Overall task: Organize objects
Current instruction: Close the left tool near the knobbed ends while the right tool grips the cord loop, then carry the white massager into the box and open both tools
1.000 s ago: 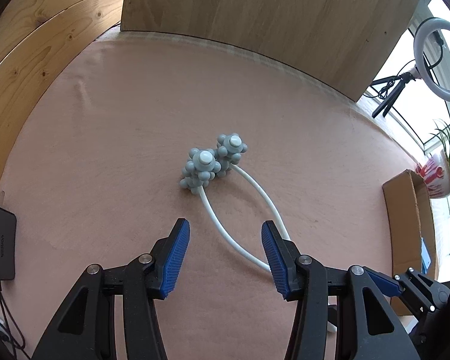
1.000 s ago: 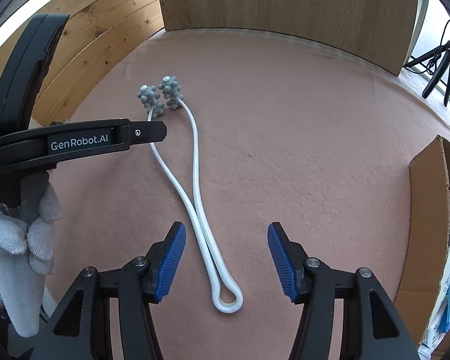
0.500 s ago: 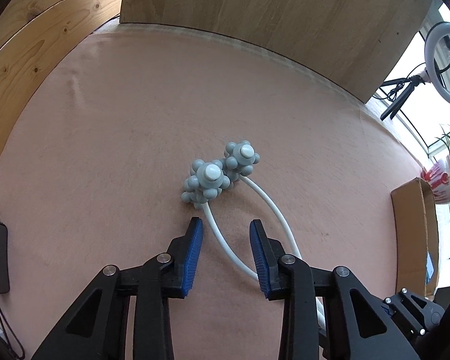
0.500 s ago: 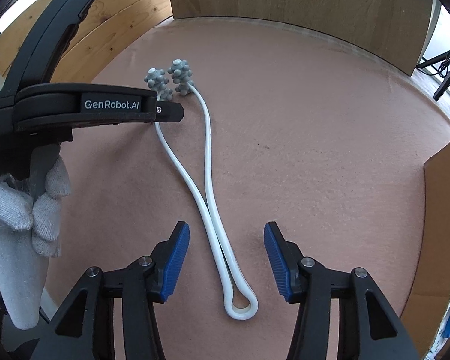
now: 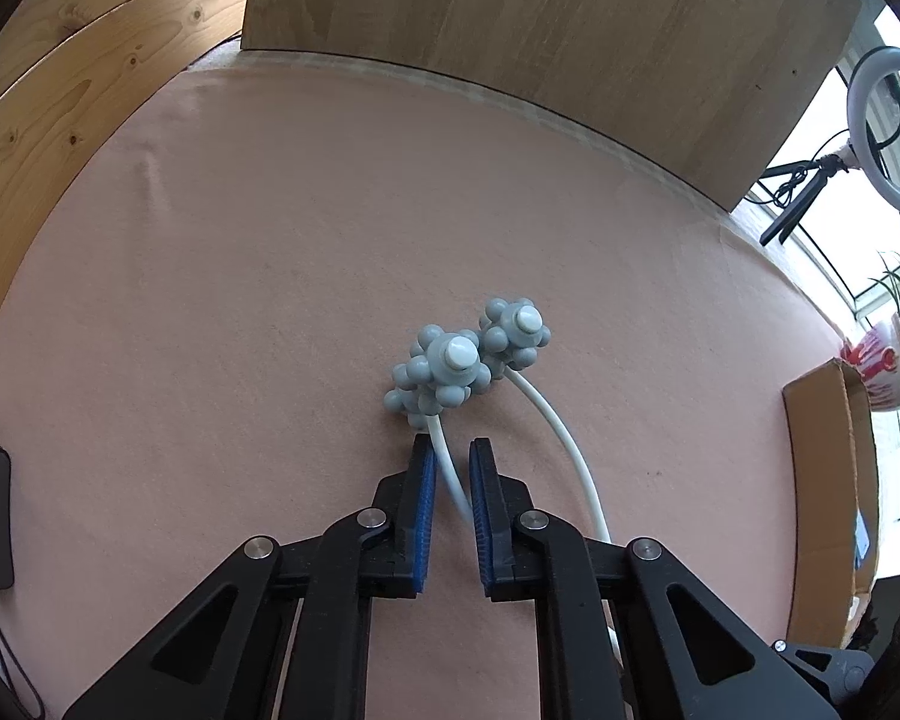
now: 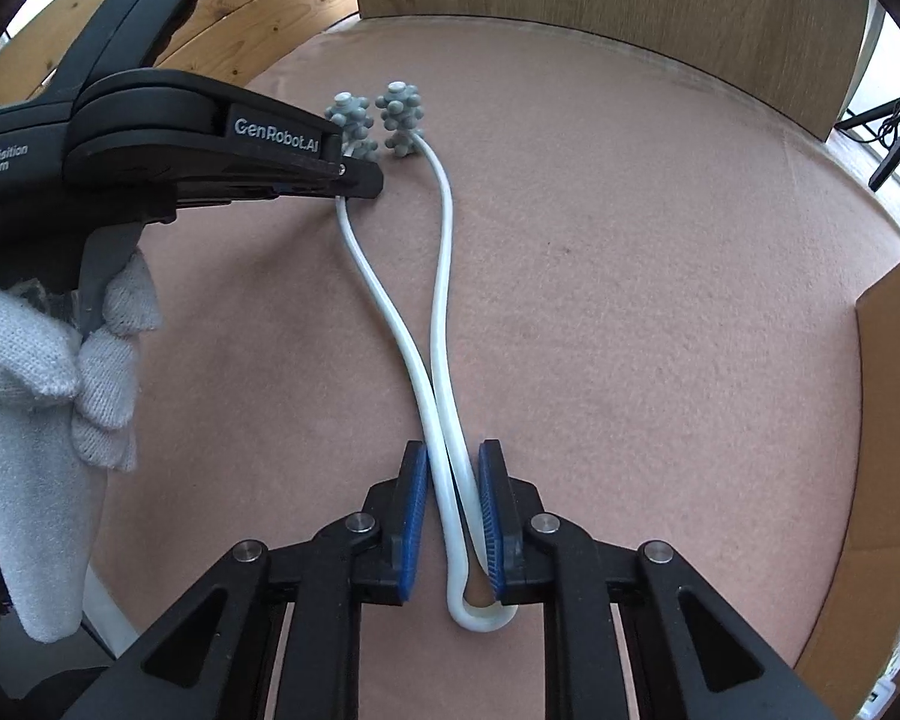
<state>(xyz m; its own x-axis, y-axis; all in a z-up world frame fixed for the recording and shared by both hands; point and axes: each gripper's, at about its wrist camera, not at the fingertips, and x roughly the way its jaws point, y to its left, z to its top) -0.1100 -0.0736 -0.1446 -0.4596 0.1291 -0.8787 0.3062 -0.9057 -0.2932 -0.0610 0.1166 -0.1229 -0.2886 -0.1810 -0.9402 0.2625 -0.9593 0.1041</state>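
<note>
Where pink felt mat (image 5: 240, 276) ends, wood panels (image 5: 540, 18) w/ window.

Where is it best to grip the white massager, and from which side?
Probably on the thin white arms, from above, fingers straddling them: the massager lies flat, and its knobbly balls look too bumpy to pinch. The left gripper and right gripper already straddle them.

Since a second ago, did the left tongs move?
Yes. The left tongs went forward across the pink mat toward the knobby gray balls and closed around the white bendy rod.
</note>
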